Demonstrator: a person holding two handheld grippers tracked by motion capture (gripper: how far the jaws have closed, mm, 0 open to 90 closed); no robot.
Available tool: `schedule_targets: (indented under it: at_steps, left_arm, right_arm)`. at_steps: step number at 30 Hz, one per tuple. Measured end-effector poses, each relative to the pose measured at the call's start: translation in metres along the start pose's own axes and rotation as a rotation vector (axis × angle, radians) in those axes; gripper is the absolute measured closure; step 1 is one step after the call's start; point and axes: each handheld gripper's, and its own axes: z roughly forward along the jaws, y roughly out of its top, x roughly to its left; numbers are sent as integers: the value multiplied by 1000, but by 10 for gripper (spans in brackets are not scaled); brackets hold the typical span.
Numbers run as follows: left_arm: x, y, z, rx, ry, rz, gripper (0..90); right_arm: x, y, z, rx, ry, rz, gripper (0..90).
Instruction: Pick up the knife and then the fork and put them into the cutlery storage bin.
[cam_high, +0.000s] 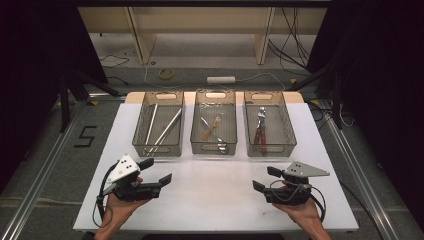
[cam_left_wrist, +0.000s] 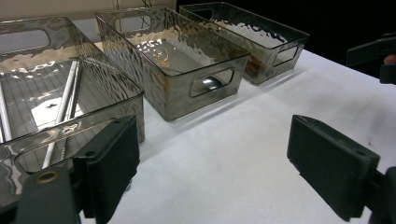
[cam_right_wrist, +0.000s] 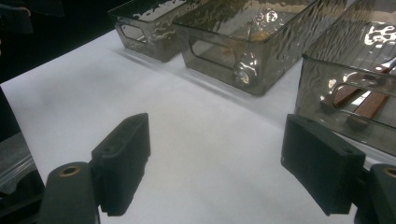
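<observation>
Three smoky clear bins stand in a row at the back of the white table (cam_high: 215, 200). The left bin (cam_high: 159, 125) holds long metal rods (cam_left_wrist: 63, 105). Small utensils, one with a wooden handle, lie in the middle bin (cam_high: 213, 125). The right bin (cam_high: 269, 125) contains tongs with wooden handles (cam_right_wrist: 369, 100). My left gripper (cam_high: 155, 171) rests low near the table's front left, open and holding nothing. At the front right, my right gripper (cam_high: 266, 179) is open too, jaws wide over bare table.
A power strip (cam_high: 221, 79), a tape roll (cam_high: 166, 73) and cables lie on the floor beyond the table. Metal rails (cam_high: 45, 165) run along both sides. A "5" mark (cam_high: 85, 136) is taped on the floor at left.
</observation>
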Motion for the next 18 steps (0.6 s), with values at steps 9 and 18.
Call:
schedule_targets:
  at_steps: [9,18]
  left_arm:
    - [0,0,0,0,0,1,163]
    - [0,0,0,0,0,2,163]
  right_arm:
    - [0,0,0,-1,-2,-5,247]
    - [0,1,1,-2,0,-8,248]
